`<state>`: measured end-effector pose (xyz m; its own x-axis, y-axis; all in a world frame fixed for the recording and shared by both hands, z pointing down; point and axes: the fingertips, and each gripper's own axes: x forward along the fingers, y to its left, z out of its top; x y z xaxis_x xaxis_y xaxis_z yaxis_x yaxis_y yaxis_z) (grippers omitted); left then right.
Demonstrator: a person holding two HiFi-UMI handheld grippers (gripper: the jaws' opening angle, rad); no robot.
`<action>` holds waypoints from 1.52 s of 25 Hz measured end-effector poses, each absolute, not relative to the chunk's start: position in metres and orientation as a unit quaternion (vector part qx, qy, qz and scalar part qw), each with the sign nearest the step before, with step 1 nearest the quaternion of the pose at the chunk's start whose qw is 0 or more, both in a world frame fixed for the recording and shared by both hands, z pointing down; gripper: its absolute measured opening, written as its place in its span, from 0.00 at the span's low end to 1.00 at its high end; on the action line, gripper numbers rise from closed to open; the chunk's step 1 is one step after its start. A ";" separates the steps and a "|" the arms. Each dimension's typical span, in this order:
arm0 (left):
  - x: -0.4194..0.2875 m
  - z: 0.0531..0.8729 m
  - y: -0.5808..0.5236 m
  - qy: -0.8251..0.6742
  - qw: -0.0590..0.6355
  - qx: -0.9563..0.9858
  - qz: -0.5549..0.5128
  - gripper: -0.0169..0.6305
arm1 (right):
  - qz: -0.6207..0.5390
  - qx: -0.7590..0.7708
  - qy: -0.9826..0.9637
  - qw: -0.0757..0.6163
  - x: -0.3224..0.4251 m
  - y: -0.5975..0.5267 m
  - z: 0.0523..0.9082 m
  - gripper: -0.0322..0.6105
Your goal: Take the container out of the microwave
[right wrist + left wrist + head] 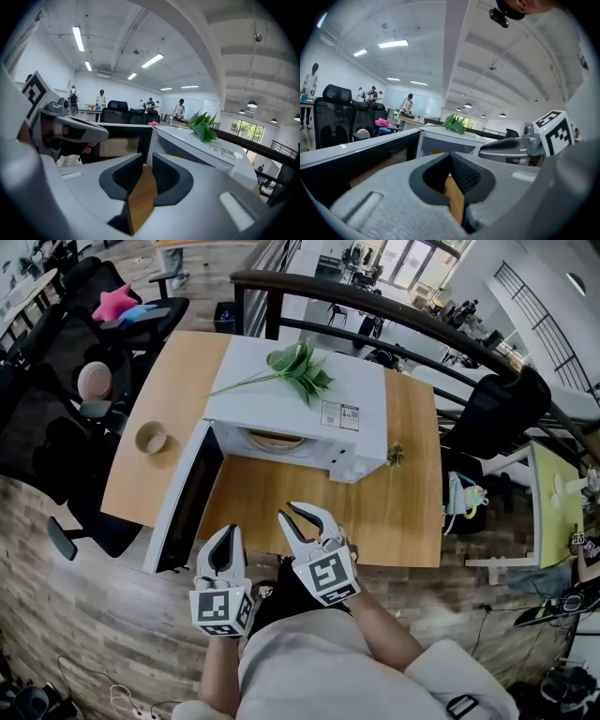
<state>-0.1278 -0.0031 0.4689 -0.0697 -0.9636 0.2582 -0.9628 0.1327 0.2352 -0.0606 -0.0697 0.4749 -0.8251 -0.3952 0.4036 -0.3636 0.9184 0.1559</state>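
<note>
A white microwave (309, 404) stands on a wooden table (375, 512) with its door (186, 501) swung open to the left. Inside sits a tan round container (275, 439), only its front rim showing. My left gripper (228, 530) hangs at the table's near edge beside the door, its jaws shut on nothing. My right gripper (299, 513) is over the table in front of the opening, jaws a little apart and empty. In the left gripper view the left gripper (450, 157) points at the microwave (450, 140). In the right gripper view the right gripper (147, 162) does too.
Green leaves (298, 367) lie on the microwave's top. A small cup (151, 438) stands on the table left of the door and a little plant (395, 455) at the microwave's right corner. Black chairs (56, 437) crowd the left; a dark railing (375, 306) runs behind.
</note>
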 end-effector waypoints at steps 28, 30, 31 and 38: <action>-0.147 0.547 -0.087 -0.714 0.251 0.649 0.075 0.03 | -0.047 0.140 -0.934 0.326 -0.106 -0.171 0.558 0.17; -0.149 0.553 -0.090 -0.716 0.257 0.644 0.078 0.03 | -0.049 0.134 -0.932 0.333 -0.110 -0.175 0.564 0.18; -0.150 0.556 -0.091 -0.718 0.260 0.641 0.080 0.03 | -0.050 0.130 -0.931 0.336 -0.111 -0.177 0.567 0.18; -0.160 0.568 -0.096 -0.730 0.265 0.624 0.087 0.03 | -0.074 0.107 -0.927 0.352 -0.128 -0.190 0.582 0.19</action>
<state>-0.1600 -0.0960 0.5678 -0.0809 -0.8648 0.4956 -0.9567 0.2068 0.2048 -0.1281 -0.1900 0.5822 -0.7290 -0.2502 0.6372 -0.1457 0.9662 0.2127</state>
